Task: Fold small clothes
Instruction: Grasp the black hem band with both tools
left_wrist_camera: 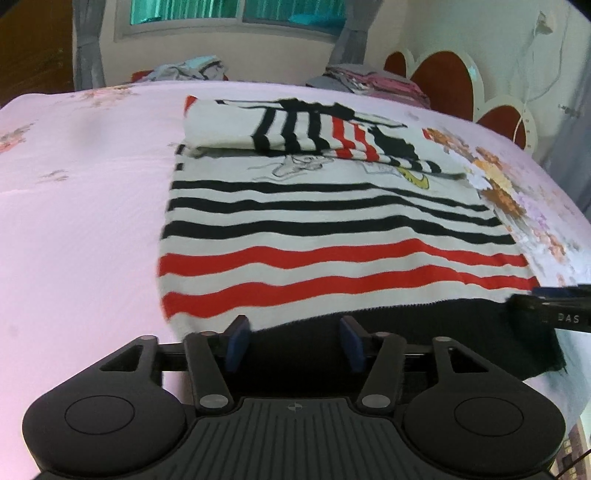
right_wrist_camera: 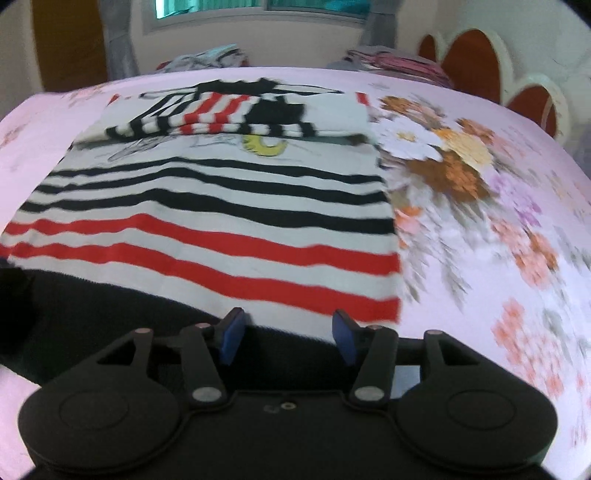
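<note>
A small white sweater [left_wrist_camera: 332, 229] with black and red stripes and a black hem band lies flat on the bed; it also shows in the right wrist view [right_wrist_camera: 207, 206]. Its sleeves are folded across the chest at the far end [left_wrist_camera: 306, 129]. My left gripper [left_wrist_camera: 297, 341] is open, its blue pads over the near left part of the black hem. My right gripper [right_wrist_camera: 288, 338] is open over the hem's near right part. The right gripper's tip shows at the right edge of the left wrist view [left_wrist_camera: 554, 314].
The bed [left_wrist_camera: 74, 221] has a pink sheet with a flower print [right_wrist_camera: 461, 177] right of the sweater. Piles of clothes [left_wrist_camera: 192, 68] [left_wrist_camera: 369, 81] lie at the far edge. A headboard [left_wrist_camera: 443, 77] stands at the far right, a window [left_wrist_camera: 236, 14] behind.
</note>
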